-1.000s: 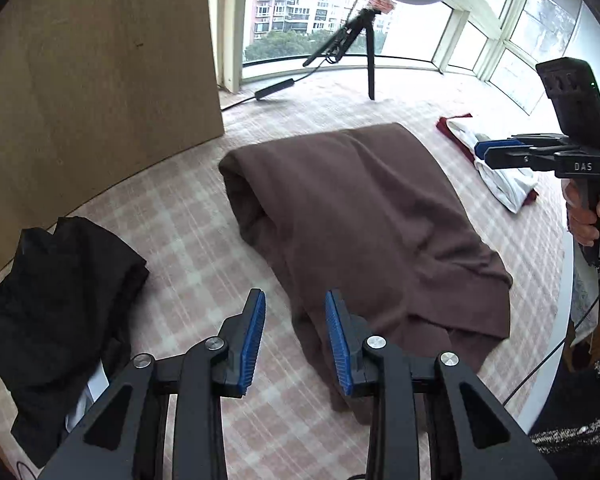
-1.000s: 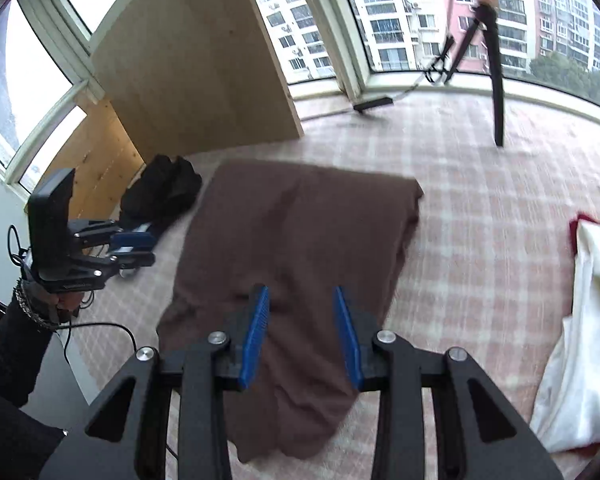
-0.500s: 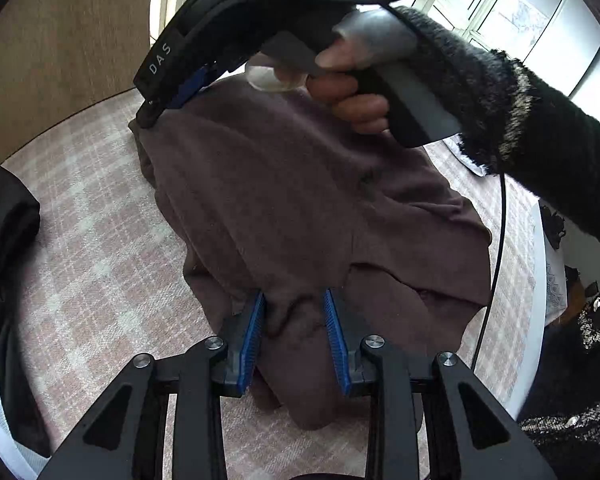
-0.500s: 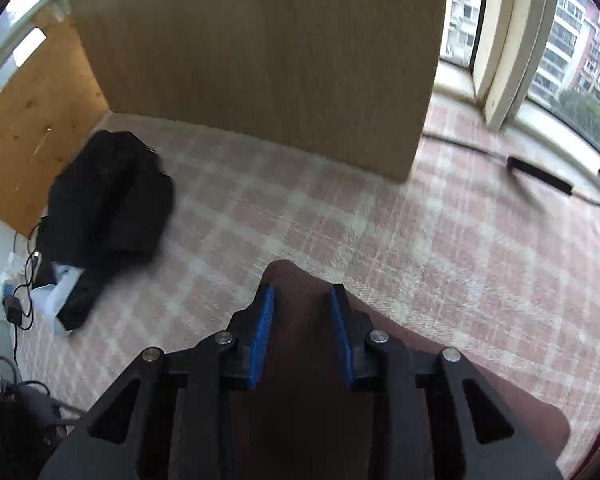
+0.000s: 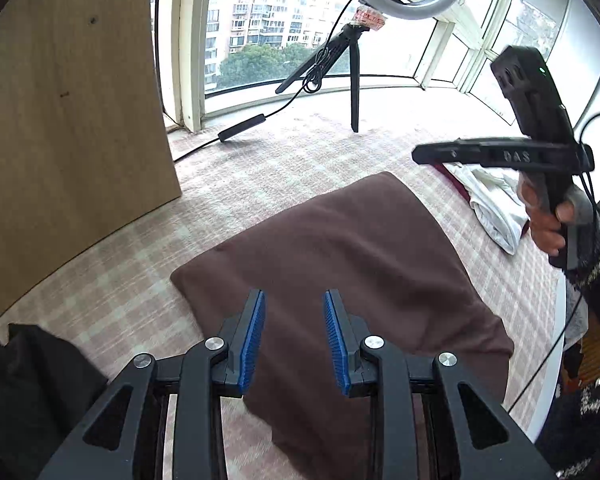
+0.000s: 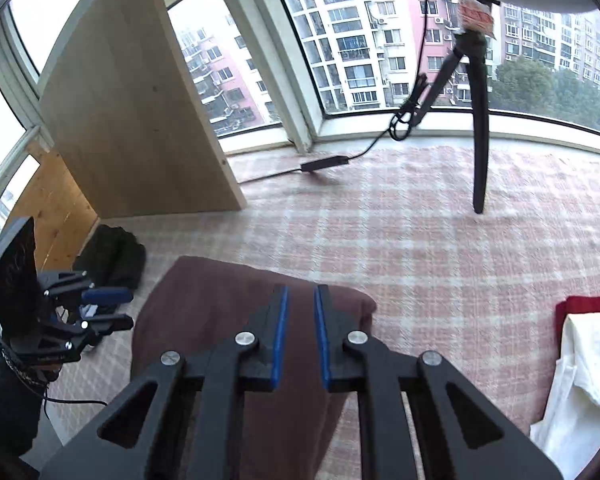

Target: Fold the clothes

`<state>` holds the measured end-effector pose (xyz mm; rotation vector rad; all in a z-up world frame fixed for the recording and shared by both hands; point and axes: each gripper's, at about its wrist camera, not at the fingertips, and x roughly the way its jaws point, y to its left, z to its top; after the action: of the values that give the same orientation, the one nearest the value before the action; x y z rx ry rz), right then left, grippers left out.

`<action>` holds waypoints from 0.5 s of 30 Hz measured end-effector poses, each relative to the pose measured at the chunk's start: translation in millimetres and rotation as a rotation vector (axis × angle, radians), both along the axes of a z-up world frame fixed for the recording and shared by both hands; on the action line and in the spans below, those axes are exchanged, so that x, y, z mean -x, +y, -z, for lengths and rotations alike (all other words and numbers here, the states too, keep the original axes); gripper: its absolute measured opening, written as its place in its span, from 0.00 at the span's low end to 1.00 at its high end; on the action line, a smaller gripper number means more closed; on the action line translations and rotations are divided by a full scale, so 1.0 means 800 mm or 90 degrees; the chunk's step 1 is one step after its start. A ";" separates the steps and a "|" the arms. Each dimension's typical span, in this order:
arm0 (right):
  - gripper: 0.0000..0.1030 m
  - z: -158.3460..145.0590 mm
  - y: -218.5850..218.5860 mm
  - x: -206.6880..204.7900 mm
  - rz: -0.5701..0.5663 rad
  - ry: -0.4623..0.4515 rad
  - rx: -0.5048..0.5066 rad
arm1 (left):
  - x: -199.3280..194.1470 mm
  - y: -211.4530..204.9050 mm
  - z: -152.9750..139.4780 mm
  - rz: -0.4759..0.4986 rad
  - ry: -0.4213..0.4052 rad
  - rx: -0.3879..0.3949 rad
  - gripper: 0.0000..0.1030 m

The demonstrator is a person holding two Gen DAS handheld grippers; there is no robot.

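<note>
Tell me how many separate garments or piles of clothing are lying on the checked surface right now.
3: the brown garment folded in the middle, a black pile to its left by the wooden panel, and a white-and-red pile to its right. More may lie out of view.

Daylit bay windows [image 6: 360,52], wooden panel [image 5: 60,140]

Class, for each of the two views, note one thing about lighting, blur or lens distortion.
Left wrist view: daylight from the windows blows out the sky to white; the fisheye bends the window frames and wooden board, and the corners are black. Right wrist view: the same bowed frames; the buildings outside stay readable, and the plaid cloth is evenly lit without hard shadows.
</note>
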<state>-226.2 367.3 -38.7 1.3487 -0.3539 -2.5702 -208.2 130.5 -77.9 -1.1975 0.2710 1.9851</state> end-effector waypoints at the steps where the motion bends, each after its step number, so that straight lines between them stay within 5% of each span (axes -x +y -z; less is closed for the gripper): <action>1: 0.13 0.012 -0.002 0.006 -0.011 -0.007 0.001 | 0.010 0.009 0.014 0.001 -0.004 0.018 0.28; 3: 0.12 0.037 -0.007 0.017 -0.034 -0.022 -0.003 | 0.023 0.020 0.047 0.007 -0.019 0.058 0.29; 5: 0.10 0.077 -0.006 0.032 -0.038 -0.064 -0.090 | 0.027 0.013 0.051 0.005 -0.032 0.046 0.28; 8: 0.10 0.067 0.006 0.030 -0.016 -0.062 -0.062 | 0.016 0.002 0.029 -0.022 -0.028 0.049 0.25; 15: 0.11 0.016 -0.026 -0.043 0.033 -0.044 -0.113 | -0.081 -0.013 0.000 -0.040 -0.032 0.051 0.29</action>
<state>-191.9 346.9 -51.8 1.5106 -0.1778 -2.6557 -143.7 120.4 -78.0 -1.3194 0.2933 2.0107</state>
